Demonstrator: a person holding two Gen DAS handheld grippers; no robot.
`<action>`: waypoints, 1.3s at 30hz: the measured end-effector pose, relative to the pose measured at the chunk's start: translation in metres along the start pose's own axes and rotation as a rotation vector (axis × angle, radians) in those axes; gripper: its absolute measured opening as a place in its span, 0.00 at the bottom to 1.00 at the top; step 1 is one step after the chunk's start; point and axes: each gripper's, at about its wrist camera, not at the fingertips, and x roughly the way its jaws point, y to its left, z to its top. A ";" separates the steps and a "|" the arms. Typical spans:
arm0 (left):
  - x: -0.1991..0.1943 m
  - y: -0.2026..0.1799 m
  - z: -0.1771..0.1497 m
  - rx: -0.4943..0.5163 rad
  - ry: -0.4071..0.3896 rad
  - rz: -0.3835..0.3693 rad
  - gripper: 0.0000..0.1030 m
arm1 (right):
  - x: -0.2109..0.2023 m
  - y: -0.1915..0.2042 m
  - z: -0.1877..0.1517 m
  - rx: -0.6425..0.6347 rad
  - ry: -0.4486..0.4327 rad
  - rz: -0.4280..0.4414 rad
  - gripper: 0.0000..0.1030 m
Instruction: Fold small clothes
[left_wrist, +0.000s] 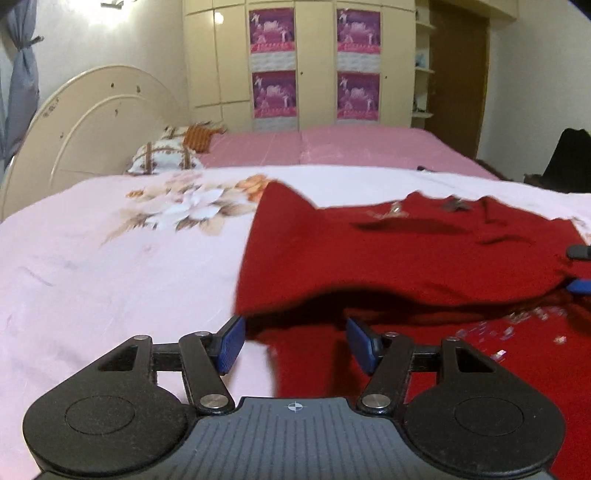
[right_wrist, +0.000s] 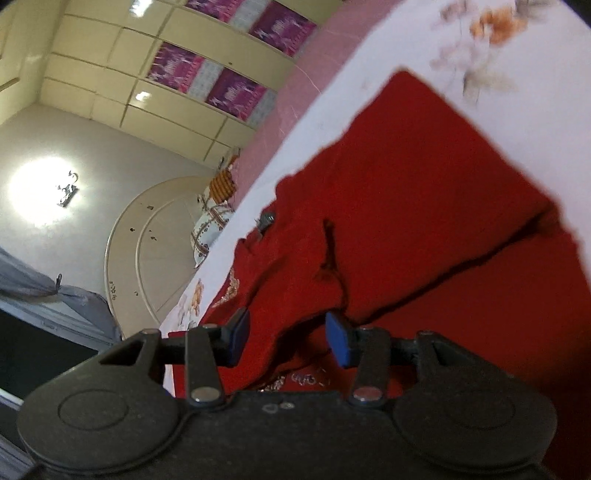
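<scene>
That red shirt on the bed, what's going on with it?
A person holding a gripper in each hand is folding a small red cloth garment with sparkly decoration on a pale pink floral bedsheet. One part is already folded over the rest. The left gripper is open at the near edge, gripping nothing. The right gripper is also open, with red fabric bunched between its blue pads but not pinched.

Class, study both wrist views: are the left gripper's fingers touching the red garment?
Apart. In the left wrist view the left gripper has its blue fingers spread open, with the red garment lying beyond and below them, not pinched.
</scene>
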 end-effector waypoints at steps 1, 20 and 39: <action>0.001 0.002 -0.002 0.006 0.004 0.008 0.60 | 0.004 0.000 0.001 0.008 -0.004 -0.007 0.39; 0.035 -0.021 0.009 0.070 0.008 -0.010 0.27 | -0.057 0.015 0.023 -0.332 -0.216 -0.236 0.05; 0.021 0.033 -0.002 -0.203 0.020 -0.039 0.46 | -0.051 0.025 0.020 -0.386 -0.187 -0.251 0.05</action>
